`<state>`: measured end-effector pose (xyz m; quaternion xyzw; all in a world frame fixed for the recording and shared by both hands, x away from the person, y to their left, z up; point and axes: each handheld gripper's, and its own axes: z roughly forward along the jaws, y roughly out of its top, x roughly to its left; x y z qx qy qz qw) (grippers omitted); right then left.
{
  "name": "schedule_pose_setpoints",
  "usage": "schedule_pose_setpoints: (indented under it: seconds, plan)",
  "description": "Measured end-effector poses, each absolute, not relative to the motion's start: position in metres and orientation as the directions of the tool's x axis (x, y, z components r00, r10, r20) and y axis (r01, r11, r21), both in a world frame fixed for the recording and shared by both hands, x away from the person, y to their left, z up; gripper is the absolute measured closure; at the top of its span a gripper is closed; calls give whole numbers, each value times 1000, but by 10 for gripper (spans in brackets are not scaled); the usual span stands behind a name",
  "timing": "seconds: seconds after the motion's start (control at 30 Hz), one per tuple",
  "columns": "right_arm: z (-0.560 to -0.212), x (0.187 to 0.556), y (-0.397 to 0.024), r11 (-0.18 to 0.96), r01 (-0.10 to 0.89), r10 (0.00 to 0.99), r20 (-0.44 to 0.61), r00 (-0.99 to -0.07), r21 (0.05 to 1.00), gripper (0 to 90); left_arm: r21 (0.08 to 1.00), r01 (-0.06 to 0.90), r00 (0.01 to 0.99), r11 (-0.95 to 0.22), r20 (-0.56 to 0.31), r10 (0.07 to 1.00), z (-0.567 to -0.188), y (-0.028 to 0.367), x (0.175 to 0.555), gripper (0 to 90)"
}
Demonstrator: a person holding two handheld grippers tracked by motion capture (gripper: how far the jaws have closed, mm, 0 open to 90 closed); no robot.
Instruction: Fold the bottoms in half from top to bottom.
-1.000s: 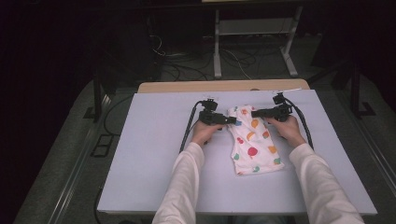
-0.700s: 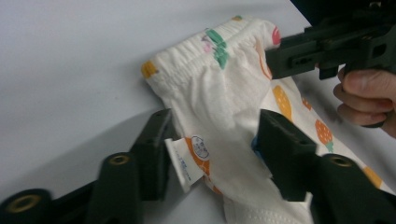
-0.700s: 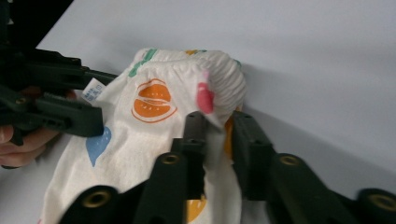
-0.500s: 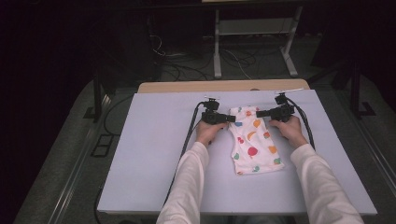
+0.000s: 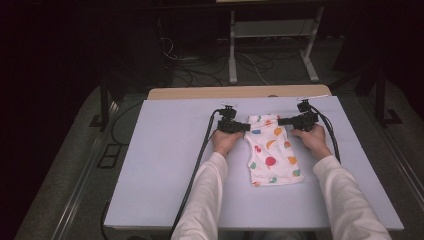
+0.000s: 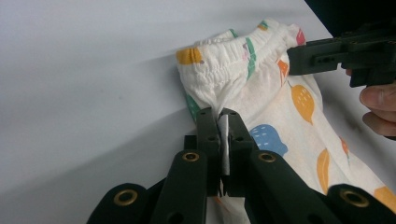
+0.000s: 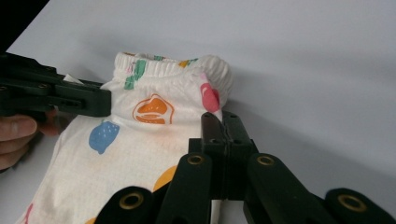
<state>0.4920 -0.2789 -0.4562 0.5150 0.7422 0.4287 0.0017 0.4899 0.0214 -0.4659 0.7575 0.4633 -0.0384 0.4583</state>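
Small white shorts [image 5: 272, 155] printed with coloured fruit lie flat on the pale lavender table [image 5: 165, 165], waistband at the far end. My left gripper [image 5: 246, 127] pinches the waistband's left corner. Its jaws have just been closing, and the left gripper view shows white cloth [image 6: 280, 112] squeezed between the tips [image 6: 222, 114]. My right gripper [image 5: 281, 121] is shut on the waistband's right corner, cloth [image 7: 140, 135] bunched at its tips [image 7: 222, 119]. Each gripper view also shows the other gripper [image 6: 299, 60] [image 7: 105, 102] across the elastic.
A wooden strip [image 5: 240, 92] runs along the table's far edge. Black cables [image 5: 200, 160] trail from both grippers over the table. Beyond the table a white metal stand [image 5: 232, 60] and loose cables sit on the dark floor.
The waistband corners have been taken hold of by both grippers, and the top of the shorts looks more gathered. The hands have barely shifted.
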Motion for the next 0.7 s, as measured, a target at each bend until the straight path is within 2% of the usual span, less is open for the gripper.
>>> schedule_pose_setpoints:
  seconds: [0.7]
  plan:
    - [-445, 471, -282, 46, 706, 749, 443, -493, 707, 888, 687, 710, 585, -151, -457, 670, -451, 20, 480, 874]
